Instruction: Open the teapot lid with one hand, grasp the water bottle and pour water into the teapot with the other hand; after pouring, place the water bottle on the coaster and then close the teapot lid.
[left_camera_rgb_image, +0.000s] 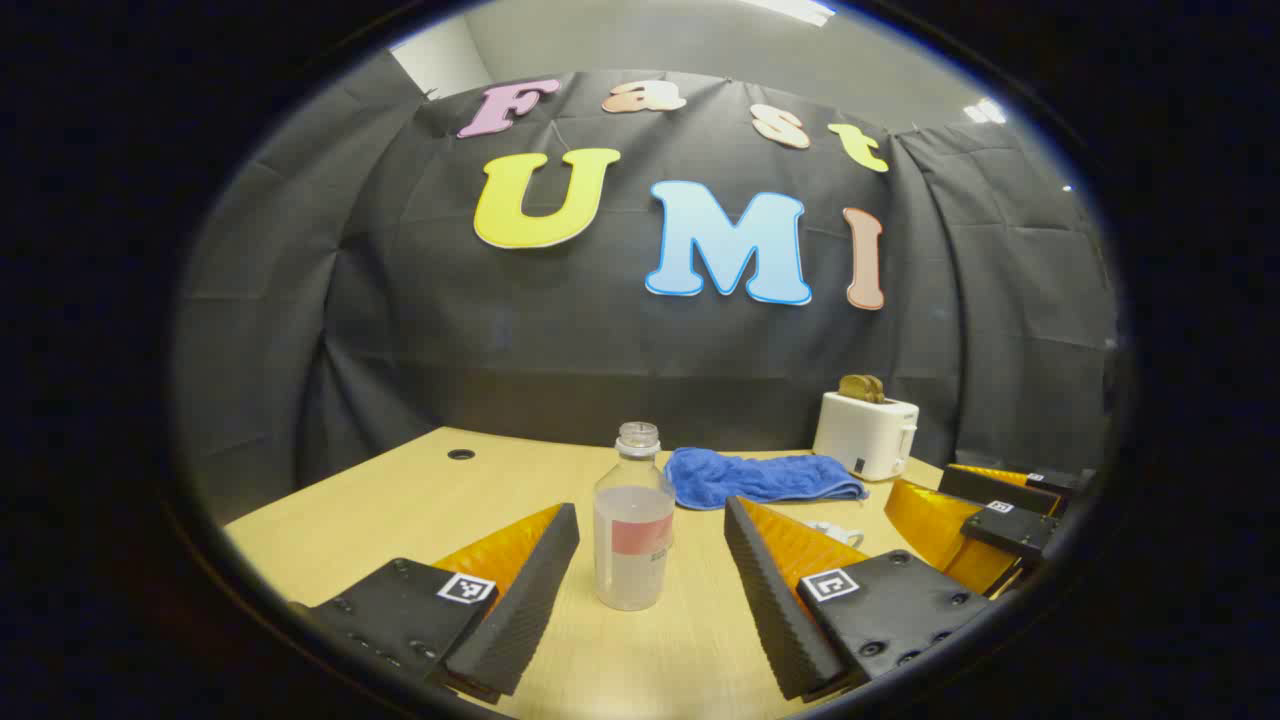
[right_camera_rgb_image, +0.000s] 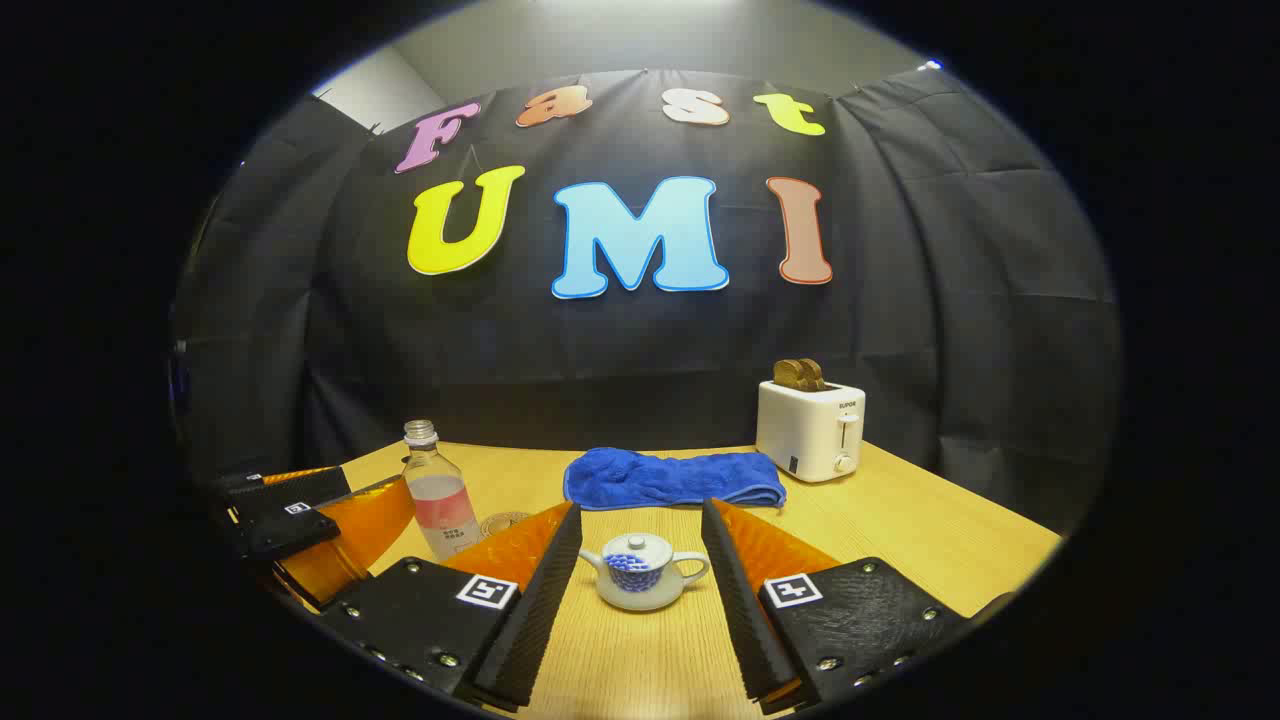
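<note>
A clear water bottle (left_camera_rgb_image: 633, 530) with no cap, about half full, stands upright on the table. It is just ahead of my left gripper (left_camera_rgb_image: 652, 512), whose fingers are open with a gap on each side of it. In the right gripper view the same bottle (right_camera_rgb_image: 440, 495) is at the left, beside the left gripper (right_camera_rgb_image: 320, 530). A small white teapot (right_camera_rgb_image: 640, 572) with a blue pattern has its lid on. It sits in front of my open right gripper (right_camera_rgb_image: 642, 512), untouched. A round coaster (right_camera_rgb_image: 505, 523) lies between bottle and teapot.
A crumpled blue towel (right_camera_rgb_image: 675, 478) lies behind the teapot, and a white toaster (right_camera_rgb_image: 812, 430) with bread in it stands at the back right. The wooden table (right_camera_rgb_image: 900, 530) ends at the black cloth wall. The right gripper (left_camera_rgb_image: 1000, 515) shows at the right of the left gripper view.
</note>
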